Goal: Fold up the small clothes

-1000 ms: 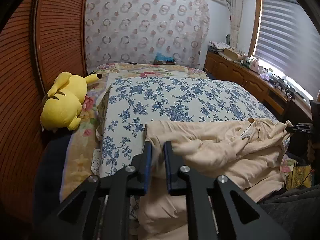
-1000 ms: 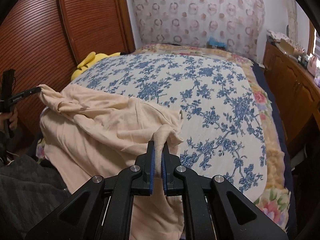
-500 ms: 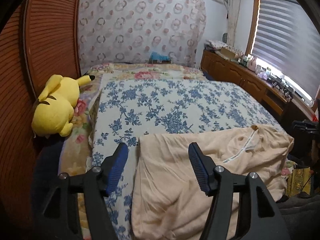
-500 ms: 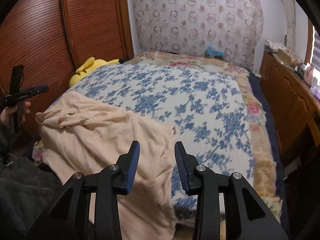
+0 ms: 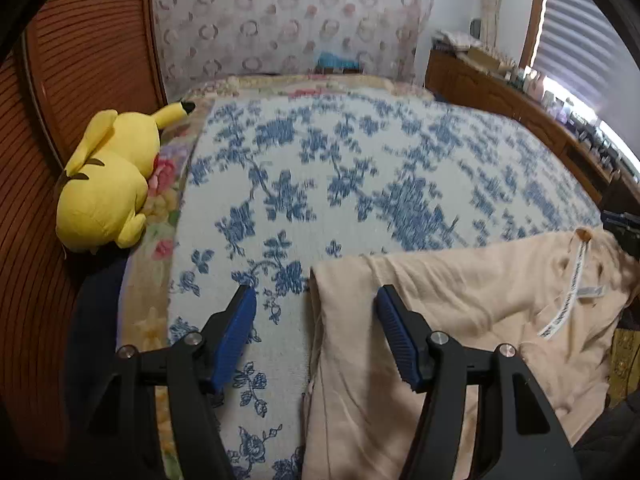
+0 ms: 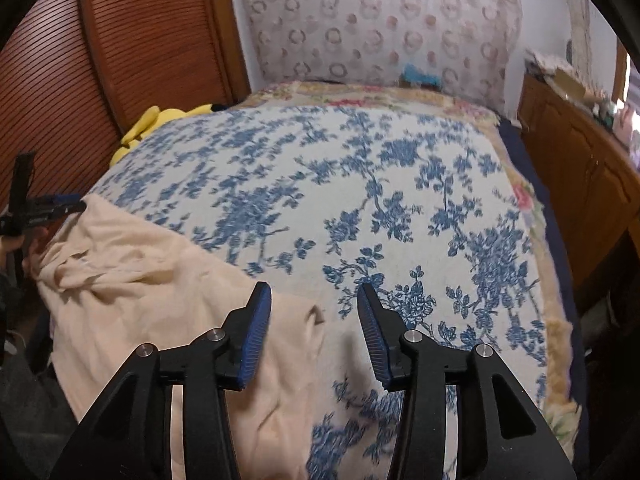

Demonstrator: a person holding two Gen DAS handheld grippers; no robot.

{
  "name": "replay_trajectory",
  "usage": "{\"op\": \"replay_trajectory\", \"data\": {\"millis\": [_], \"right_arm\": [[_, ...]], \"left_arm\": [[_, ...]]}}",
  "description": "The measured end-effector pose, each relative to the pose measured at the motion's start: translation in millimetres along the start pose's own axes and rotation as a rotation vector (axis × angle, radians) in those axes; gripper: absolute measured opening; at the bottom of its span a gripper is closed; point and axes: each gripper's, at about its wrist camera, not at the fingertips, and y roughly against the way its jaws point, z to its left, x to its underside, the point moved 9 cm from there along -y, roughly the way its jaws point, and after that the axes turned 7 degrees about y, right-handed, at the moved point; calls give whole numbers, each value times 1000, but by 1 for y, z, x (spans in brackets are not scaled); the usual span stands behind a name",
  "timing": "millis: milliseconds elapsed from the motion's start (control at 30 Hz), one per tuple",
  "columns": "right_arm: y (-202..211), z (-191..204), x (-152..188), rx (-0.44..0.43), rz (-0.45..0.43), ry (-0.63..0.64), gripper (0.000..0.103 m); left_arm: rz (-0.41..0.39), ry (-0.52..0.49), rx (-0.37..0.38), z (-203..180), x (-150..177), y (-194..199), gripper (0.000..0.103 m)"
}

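At the far left a yellow plush (image 5: 106, 180) lies against the wooden doors (image 5: 80, 60), on the edge of the bed (image 5: 320, 168), well apart from the work. Next comes the left gripper (image 5: 316, 308), jaws spread wide and holding nothing; the left edge of the beige garment (image 5: 460, 304) lies in the gap between them. The garment is spread at the near end of the bed, partly draping over the front edge, its white label (image 5: 572, 292) face up near the right side. At the right, the right gripper (image 6: 314, 308) is likewise wide open and empty, hovering above the garment's right corner (image 6: 316, 312).

The cloth is not flat: creases bunch near its left side in the right wrist view, and its corner curls up. A fold made now would likely trap those wrinkles and come out crooked. A shallow pinch might also catch the bedspread with the garment, or take one layer only. The overhanging part could drag the rest off the bed once lifted.
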Motion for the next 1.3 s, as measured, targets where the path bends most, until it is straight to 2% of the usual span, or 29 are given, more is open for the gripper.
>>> {"op": "replay_trajectory", "data": {"millis": [200, 300, 633, 867, 1233, 1300], "right_arm": [[-11, -27, 6, 50, 21, -64, 45], [-15, -30, 11, 46, 36, -69, 45], [-1, 24, 24, -71, 14, -19, 45], [-6, 31, 26, -59, 38, -6, 46], [14, 61, 14, -66, -17, 52, 46], [12, 62, 14, -46, -12, 74, 47]], "left_arm": [[11, 26, 22, 2, 4, -5, 62], [1, 21, 20, 3, 4, -6, 63], [-32, 3, 13, 3, 4, -7, 64], [-34, 4, 14, 3, 3, -7, 64], [-38, 4, 18, 3, 2, -7, 65], [-37, 3, 18, 3, 2, -7, 65]]}}
